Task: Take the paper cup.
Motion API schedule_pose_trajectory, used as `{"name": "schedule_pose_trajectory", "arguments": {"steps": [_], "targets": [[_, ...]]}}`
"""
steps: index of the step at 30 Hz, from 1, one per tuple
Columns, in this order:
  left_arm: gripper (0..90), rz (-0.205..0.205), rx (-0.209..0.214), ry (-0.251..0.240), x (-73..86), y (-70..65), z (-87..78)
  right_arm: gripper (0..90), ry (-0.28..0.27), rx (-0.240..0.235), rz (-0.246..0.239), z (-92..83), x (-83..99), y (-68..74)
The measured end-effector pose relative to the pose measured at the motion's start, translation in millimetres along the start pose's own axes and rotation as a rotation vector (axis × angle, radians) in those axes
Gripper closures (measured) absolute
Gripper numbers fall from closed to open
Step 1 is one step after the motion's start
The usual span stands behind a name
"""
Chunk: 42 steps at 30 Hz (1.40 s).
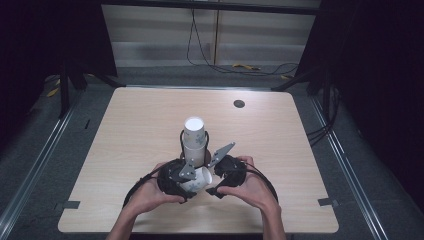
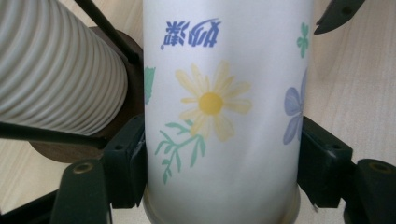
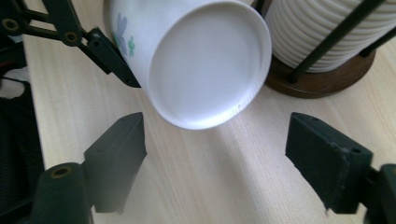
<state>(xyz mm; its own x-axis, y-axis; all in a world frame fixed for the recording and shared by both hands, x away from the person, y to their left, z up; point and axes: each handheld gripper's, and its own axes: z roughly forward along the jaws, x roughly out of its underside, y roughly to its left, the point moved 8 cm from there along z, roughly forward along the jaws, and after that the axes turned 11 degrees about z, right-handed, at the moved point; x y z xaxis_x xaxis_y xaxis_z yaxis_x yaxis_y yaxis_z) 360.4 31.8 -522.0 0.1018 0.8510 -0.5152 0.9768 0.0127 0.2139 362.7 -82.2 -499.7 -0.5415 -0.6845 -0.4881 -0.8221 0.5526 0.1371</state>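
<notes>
A white paper cup (image 2: 219, 107) printed with flowers lies sideways in my left gripper (image 2: 219, 163), whose pads press on both of its sides. From above, the cup (image 1: 199, 179) sits low over the table between the two hands, just in front of a tall stack of ribbed white cups (image 1: 194, 140) in a wire holder. My right gripper (image 3: 212, 149) faces the cup's flat bottom (image 3: 208, 60); its jaws stand wide apart and touch nothing. The left gripper's jaw (image 3: 109, 56) shows against the cup's side.
The holder's round wooden base (image 3: 322, 81) stands close behind the held cup. The light wooden table (image 1: 280, 150) has a dark grommet (image 1: 239, 103) near its far edge. Cables and dark stands lie on the floor beyond.
</notes>
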Motion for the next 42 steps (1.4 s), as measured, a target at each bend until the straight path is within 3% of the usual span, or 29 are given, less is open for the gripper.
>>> {"name": "schedule_pose_trajectory", "arguments": {"steps": [5, 11, 19, 24, 30, 42], "targets": [[29.3, 0.027, 0.016, 0.024, -2.2, -3.1, 3.9, 23.2, 0.048, -0.029, -0.011, 0.9, -1.7, 1.6], [29.4, 0.030, 0.027, 0.027, -2.5, -4.4, 5.9, 25.7, 0.099, -0.083, -0.002, 3.5, -0.8, 4.0], [29.4, 0.048, 0.030, 0.039, -3.7, -7.3, 7.7, 26.7, 0.091, -0.129, -0.005, 5.7, -3.0, 5.0], [29.4, 0.048, 0.025, 0.035, -5.4, -9.2, 8.3, 26.8, 0.080, -0.178, 0.009, 5.8, -5.8, 7.1], [29.5, 0.075, 0.014, 0.054, -5.4, -9.0, 7.8, 28.7, 0.066, -0.241, 0.006, 8.7, -7.5, 8.3], [29.7, 0.093, -0.005, 0.059, -6.4, -10.8, 6.8, 31.0, 0.083, -0.251, 0.018, 12.0, -9.1, 10.5]]}}
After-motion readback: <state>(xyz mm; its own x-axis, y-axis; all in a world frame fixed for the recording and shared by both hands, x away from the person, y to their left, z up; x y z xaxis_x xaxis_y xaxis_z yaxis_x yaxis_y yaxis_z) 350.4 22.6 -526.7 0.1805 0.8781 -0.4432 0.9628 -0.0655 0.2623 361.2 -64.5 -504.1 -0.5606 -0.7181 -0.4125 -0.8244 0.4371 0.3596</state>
